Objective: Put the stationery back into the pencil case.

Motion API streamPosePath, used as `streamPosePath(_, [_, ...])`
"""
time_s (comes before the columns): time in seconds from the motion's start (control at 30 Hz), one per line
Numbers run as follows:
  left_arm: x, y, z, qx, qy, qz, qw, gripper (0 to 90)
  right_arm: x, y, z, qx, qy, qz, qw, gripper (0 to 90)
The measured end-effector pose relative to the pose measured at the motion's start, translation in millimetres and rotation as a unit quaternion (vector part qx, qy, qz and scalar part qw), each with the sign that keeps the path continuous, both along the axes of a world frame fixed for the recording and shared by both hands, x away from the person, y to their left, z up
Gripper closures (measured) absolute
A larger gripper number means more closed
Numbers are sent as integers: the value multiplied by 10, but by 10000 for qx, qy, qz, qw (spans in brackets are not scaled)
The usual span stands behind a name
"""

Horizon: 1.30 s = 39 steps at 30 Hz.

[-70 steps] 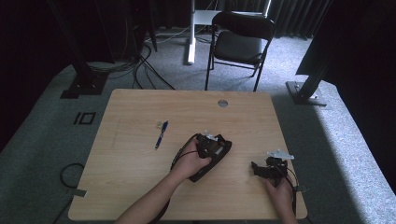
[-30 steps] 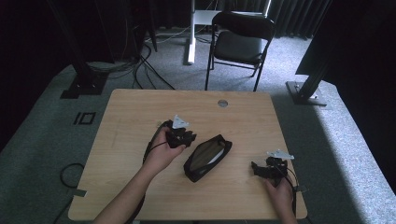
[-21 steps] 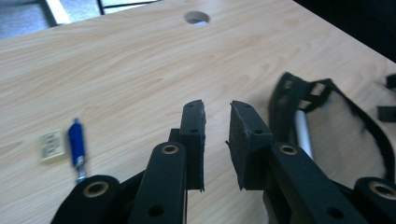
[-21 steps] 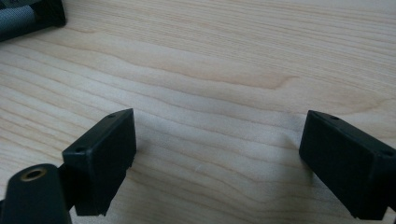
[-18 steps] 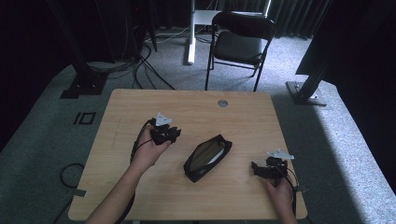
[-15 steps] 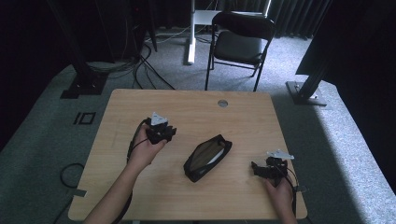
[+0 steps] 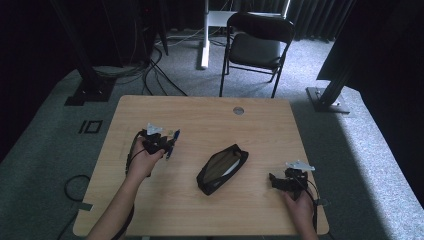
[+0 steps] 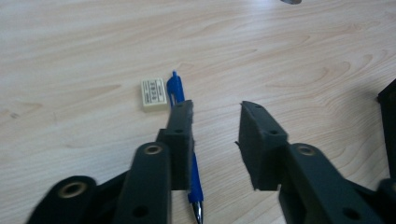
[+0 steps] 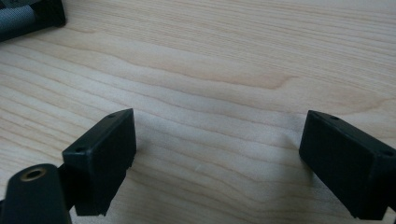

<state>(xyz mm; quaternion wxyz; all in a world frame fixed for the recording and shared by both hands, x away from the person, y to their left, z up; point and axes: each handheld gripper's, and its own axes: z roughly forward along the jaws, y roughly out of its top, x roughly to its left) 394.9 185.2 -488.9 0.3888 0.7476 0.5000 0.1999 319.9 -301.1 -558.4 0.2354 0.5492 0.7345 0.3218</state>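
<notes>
A blue pen (image 8: 176,89) lies flat on the wooden table (image 7: 260,130), with a small cream eraser (image 8: 154,94) beside it. My left gripper (image 8: 217,109) hovers low over the pen; its jaws have just been opening and are open. The gap between them is empty, and the pen runs under the left jaw. In the high view the left gripper (image 7: 164,144) sits at the table's left, next to the pen (image 7: 172,141). A black pencil case (image 7: 222,169) lies unzipped at the centre. My right gripper (image 7: 274,180) rests near the front right, open wide (image 9: 219,121) over bare wood.
A corner of the pencil case (image 9: 28,16) shows far left in the right gripper view. A round cable hole (image 7: 238,110) sits at the table's far edge. Behind the table stand a black folding chair (image 7: 257,42) and metal stands, with cables on the carpet.
The left hand left the pencil case, travelled left across the table and came down beside the pen. The right hand and the pencil case have stayed put.
</notes>
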Motion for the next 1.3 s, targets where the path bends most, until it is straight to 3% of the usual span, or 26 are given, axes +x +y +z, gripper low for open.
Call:
streamPosePath(0.17, [56, -22, -103, -136, 133, -70, 9998, 568, 0, 0, 0, 1, 0, 0, 10000, 106])
streamPosePath(0.33, [125, -76, -184, -99, 173, -112, 9997, 489, 0, 0, 0, -1, -1, 1, 10000, 106])
streamPosePath(0.47, [184, -142, -247, 150, 159, -129, 9997, 493, 0, 0, 0, 1, -1, 1, 10000, 106])
streamPosePath(0.57, [236, -175, -272, 121, 132, -102, 9998, 489, 0, 0, 0, 0, -1, 0, 10000, 106])
streamPosePath(0.77, [338, -161, -313, -12, 284, -9, 9996, 491, 0, 1, 0, 4, 1, -4, 10000, 106])
streamPosePath(0.83, [363, -158, -324, 146, 255, 18, 9996, 503, 0, 0, 0, 1, 0, -1, 10000, 106])
streamPosePath(1.0, [427, -157, -372, 136, 347, 55, 9993, 496, 0, 0, 0, 1, 0, -1, 10000, 106])
streamPosePath(1.17, [459, -168, -422, 363, 478, 64, 9982, 507, 0, 0, 0, 1, 0, -1, 10000, 106])
streamPosePath(1.27, [477, -175, -454, 325, 493, 65, 9982, 509, 0, 0, 0, 0, 0, 0, 10000, 106])
streamPosePath(1.3, [485, -185, -465, 400, 502, 74, 9979, 524, 0, 0, 0, 0, 0, 0, 10000, 106])
